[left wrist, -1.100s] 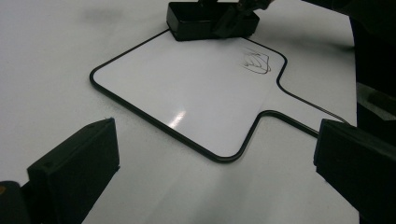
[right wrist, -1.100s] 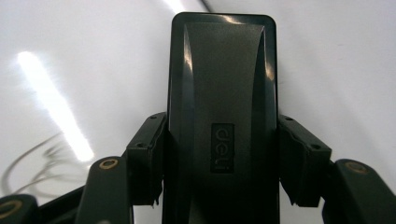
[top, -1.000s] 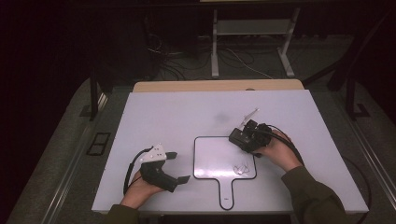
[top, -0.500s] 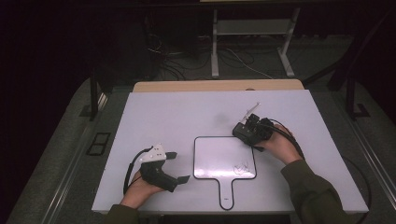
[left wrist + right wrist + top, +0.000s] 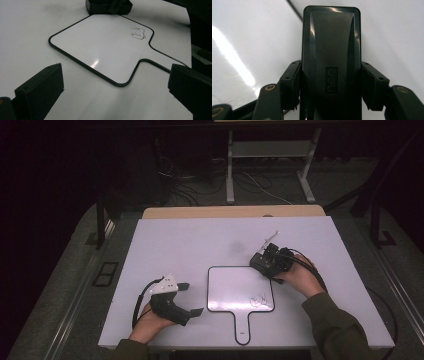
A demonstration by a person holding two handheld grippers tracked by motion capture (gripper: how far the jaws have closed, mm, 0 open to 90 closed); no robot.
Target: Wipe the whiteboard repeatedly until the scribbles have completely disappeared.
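The right gripper (image 5: pixel 330 87) clamps its fingers on the black eraser (image 5: pixel 331 50) — the left gripper (image 5: pixel 115 92) rests wide open, empty, near the whiteboard (image 5: pixel 105 42).

A white table (image 5: pixel 200 240) carries a handled whiteboard (image 5: pixel 239 287).

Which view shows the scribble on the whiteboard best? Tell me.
The left gripper view: the scribble sits close and sharp near a corner of the whiteboard. The high view shows it as a tiny mark by the handle. The right gripper view looks at the eraser instead.
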